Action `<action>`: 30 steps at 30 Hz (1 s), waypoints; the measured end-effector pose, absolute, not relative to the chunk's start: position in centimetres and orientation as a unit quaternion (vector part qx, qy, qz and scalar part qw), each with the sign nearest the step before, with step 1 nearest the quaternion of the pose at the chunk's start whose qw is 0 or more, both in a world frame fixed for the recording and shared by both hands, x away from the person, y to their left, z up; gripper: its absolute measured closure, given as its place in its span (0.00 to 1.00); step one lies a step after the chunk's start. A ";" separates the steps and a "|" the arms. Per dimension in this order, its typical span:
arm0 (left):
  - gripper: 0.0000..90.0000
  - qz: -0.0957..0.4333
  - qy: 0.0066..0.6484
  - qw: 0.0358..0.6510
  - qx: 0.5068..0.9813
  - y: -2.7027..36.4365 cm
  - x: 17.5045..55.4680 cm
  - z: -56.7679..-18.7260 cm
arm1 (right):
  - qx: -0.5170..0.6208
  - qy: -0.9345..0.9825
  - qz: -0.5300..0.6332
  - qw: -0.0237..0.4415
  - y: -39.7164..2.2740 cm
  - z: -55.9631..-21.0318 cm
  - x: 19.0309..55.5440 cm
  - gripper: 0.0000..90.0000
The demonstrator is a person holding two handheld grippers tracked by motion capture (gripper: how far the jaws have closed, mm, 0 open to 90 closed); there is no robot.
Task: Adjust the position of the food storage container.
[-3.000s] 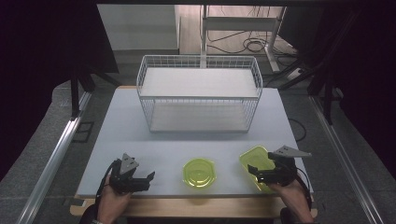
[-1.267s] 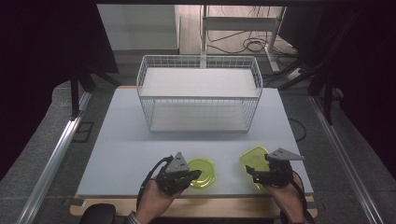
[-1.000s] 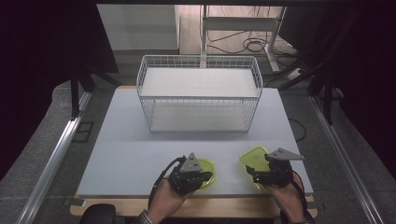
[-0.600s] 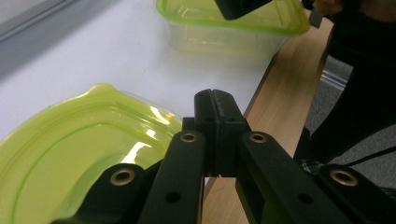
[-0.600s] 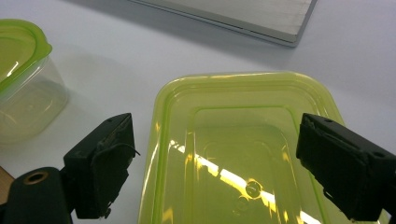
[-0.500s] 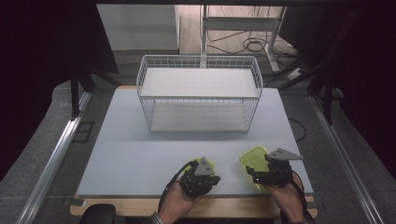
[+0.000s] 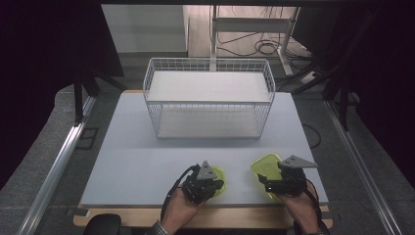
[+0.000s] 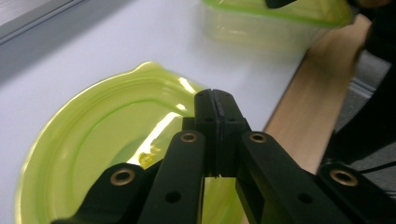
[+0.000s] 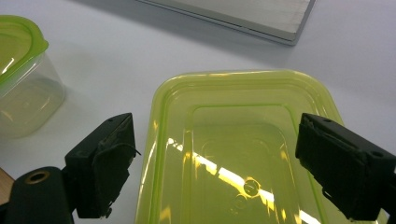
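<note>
A round container with a yellow-green lid (image 7: 220, 175) (image 8: 93, 144) sits near the table's front edge. My left gripper (image 7: 210, 185) (image 8: 215, 100) hovers just over that lid, jaws shut with nothing between them. To its right stands a rectangular container with a yellow-green lid (image 7: 264, 164) (image 9: 233, 140). My right gripper (image 7: 269, 185) (image 9: 217, 163) is over it and open, one jaw at each long side of the lid; I cannot tell whether the pads touch it. The right gripper view also shows the round container (image 9: 23, 70) at its left.
A white wire basket (image 7: 208, 100) with a flat floor stands at the middle back of the white table (image 7: 122, 161). The table's wooden front edge (image 7: 244, 223) runs just below both hands. Dark floor and cables lie beyond the table.
My left gripper has travelled right along the front edge, from the table's left part to over the round lid. The right gripper has stayed over the rectangular container.
</note>
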State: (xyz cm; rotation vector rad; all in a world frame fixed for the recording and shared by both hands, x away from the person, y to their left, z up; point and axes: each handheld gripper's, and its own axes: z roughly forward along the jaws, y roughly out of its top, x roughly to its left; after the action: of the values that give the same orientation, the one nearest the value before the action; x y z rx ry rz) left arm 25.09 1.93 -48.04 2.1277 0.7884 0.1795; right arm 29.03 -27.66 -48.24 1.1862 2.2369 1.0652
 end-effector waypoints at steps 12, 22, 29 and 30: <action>1.00 0.063 0.309 0.410 0.856 0.4 24.9 -48.6 | 0.424 0.798 0.380 0.196 -27.7 -48.2 29.0 0.14; 1.00 0.074 0.338 0.397 0.850 2.1 26.0 -49.1 | 0.423 0.799 0.380 0.197 -27.7 -48.2 29.0 0.14; 1.00 0.088 0.367 0.395 0.838 4.0 26.9 -49.3 | 0.421 0.800 0.379 0.198 -27.7 -48.3 29.0 0.15; 1.00 0.090 0.371 0.395 0.836 4.2 27.0 -49.3 | 0.422 0.800 0.379 0.197 -27.7 -48.3 29.0 0.15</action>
State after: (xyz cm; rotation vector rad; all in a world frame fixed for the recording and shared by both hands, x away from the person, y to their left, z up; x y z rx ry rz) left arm 26.99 4.23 -49.34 2.1187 0.9402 0.2275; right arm 29.01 -27.71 -48.26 1.1803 2.2394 1.0598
